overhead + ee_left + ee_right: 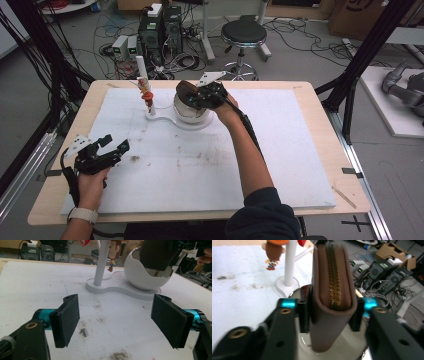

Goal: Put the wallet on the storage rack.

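Brown zippered wallet (332, 297) stood on edge between the right gripper (329, 312)'s slackening jaws over the white bowl (189, 114), best lowered straight inside before full release, while the left gripper (120, 322) gaped wide and empty near the table (310, 95)'s front edge

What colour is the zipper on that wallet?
Gold, on a brown wallet. The right gripper view shows it best.

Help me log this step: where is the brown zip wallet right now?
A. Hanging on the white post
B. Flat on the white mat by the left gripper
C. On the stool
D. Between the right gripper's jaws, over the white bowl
D: the brown zip wallet stands between the right gripper's jaws, directly above the white bowl.
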Demonstrator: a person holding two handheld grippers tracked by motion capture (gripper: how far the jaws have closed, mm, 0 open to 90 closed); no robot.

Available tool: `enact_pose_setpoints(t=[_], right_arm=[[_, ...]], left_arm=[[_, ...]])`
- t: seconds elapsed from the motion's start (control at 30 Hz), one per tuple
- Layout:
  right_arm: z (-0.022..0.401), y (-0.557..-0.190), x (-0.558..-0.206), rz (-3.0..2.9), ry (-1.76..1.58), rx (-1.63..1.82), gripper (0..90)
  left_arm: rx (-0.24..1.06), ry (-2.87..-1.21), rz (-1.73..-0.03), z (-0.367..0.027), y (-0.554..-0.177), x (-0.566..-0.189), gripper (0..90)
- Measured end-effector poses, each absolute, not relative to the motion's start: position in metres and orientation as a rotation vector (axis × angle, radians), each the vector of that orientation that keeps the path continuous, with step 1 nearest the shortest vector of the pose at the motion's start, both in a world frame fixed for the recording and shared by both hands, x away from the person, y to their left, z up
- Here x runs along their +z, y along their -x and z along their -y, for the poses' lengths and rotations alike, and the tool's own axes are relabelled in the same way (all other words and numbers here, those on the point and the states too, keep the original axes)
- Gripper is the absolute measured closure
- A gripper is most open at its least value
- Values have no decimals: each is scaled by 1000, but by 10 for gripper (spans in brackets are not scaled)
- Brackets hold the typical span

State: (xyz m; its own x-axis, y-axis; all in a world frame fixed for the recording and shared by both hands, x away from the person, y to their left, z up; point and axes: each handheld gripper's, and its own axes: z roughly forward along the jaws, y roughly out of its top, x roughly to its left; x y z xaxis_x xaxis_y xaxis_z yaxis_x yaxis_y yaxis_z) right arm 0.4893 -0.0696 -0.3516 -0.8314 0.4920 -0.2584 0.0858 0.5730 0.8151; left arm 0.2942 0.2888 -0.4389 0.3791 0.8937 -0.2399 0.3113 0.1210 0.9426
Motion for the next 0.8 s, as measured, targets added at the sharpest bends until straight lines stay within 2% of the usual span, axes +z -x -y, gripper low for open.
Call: enact_pose_setpoints(t=[0.03, 0.27, 0.37, 0.47, 0.5, 0.57, 0.63, 0.8], right_arm=[[69, -490, -353, -2328, -476, 1169, 497], [74, -484, -344, -2311, -508, 1176, 544], [80, -478, -338, -2274, -515, 1202, 528], [94, -470, -337, -2242, -600, 1225, 457], [101, -468, -336, -2265, -647, 1224, 428], [116, -460, -336, -2242, -684, 1241, 427], [134, -454, -335, -2262, -769, 1240, 357], [185, -429, -342, -2241, -921, 1295, 312]], left_arm=[[610, -1437, -1162, -289, -294, -439, 228], [614, -1435, -1156, -288, -292, -437, 229], [612, -1438, -1153, -287, -292, -437, 229], [609, -1447, -1149, -287, -293, -438, 229], [608, -1449, -1149, -287, -293, -438, 229], [604, -1451, -1146, -286, -293, -438, 229], [603, -1458, -1143, -285, -293, -438, 228], [615, -1467, -1140, -282, -293, -437, 228]])
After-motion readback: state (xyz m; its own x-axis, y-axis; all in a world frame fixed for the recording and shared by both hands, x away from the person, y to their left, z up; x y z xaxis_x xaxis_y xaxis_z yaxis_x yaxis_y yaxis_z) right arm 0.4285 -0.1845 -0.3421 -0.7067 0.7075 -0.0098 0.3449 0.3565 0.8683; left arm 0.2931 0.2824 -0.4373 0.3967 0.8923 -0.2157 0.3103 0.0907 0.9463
